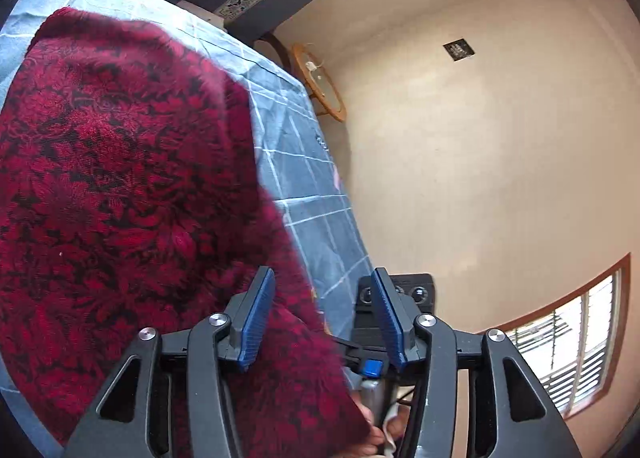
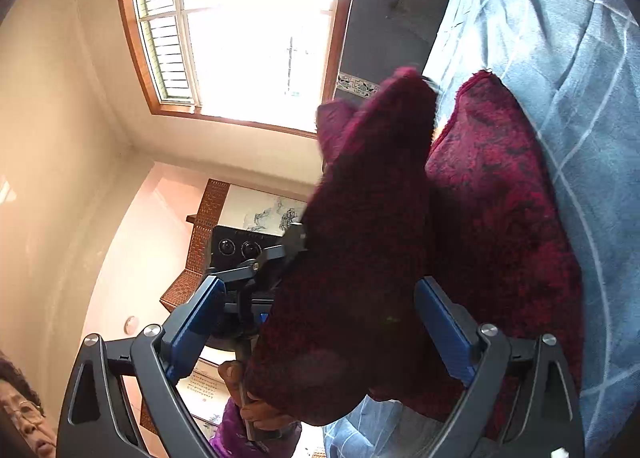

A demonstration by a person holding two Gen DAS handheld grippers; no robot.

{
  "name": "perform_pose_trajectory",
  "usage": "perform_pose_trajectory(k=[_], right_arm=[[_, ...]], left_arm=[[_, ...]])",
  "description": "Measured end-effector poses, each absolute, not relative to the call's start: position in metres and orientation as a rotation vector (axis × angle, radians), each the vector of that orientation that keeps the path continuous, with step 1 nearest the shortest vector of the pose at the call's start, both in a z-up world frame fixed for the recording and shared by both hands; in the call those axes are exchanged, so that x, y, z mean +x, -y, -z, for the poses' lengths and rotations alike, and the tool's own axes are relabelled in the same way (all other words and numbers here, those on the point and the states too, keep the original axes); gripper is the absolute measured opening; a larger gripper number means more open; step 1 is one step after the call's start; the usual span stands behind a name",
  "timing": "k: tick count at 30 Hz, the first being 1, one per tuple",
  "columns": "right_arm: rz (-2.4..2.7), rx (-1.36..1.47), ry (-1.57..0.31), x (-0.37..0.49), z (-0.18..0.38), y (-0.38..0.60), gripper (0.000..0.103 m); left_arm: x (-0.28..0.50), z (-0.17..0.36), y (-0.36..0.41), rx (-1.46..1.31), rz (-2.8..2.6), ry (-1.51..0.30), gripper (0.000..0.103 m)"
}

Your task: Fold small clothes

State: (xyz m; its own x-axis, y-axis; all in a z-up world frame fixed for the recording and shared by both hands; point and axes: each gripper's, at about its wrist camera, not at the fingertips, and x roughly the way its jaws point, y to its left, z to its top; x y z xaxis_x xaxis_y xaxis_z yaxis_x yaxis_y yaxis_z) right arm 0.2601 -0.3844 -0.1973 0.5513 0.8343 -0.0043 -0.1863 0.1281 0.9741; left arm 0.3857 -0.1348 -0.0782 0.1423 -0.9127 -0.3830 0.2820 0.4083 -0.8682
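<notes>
Both the left gripper and right gripper stand spread, pinching nothing, around the red garment lying doubled on the blue checked sheet (the loose raised flap may well slump askew).

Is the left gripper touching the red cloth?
Cannot tell: in the left wrist view the red cloth lies between the left gripper's open jaws; pad contact unclear.

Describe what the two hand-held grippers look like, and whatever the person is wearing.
Both look alike. The left hand-held gripper has two flat blue ribbed pads on dark grey angular linkage arms with triangular cut-outs and silver round pivot bolts. The right hand-held gripper has the same blue pads, grey arms and silver bolts. In the right wrist view, a purple patterned sleeve shows below the hand on the other gripper's handle.
</notes>
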Motion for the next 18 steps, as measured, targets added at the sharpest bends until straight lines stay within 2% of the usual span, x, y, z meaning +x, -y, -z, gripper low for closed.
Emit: perform_pose_trajectory(k=[4,10,16,18], right_arm=[[-0.814,1.256,-0.668,0.262,0.203,0.394,0.096],[-0.71,1.156,-0.747,0.271,0.197,0.412,0.096],[-0.627,0.947,-0.891,0.319,0.167,0.389,0.096],[-0.588,0.802,-0.947,0.337,0.159,0.364,0.09]], left_arm=[[0.371,0.058,0.121,-0.657,0.98,-0.995,0.066],[0.321,0.072,0.092,-0.323,0.871,-0.878,0.066],[0.295,0.116,0.07,-0.404,0.875,-0.848,0.066],[0.298,0.125,0.074,-0.433,0.876,-0.866,0.066]])
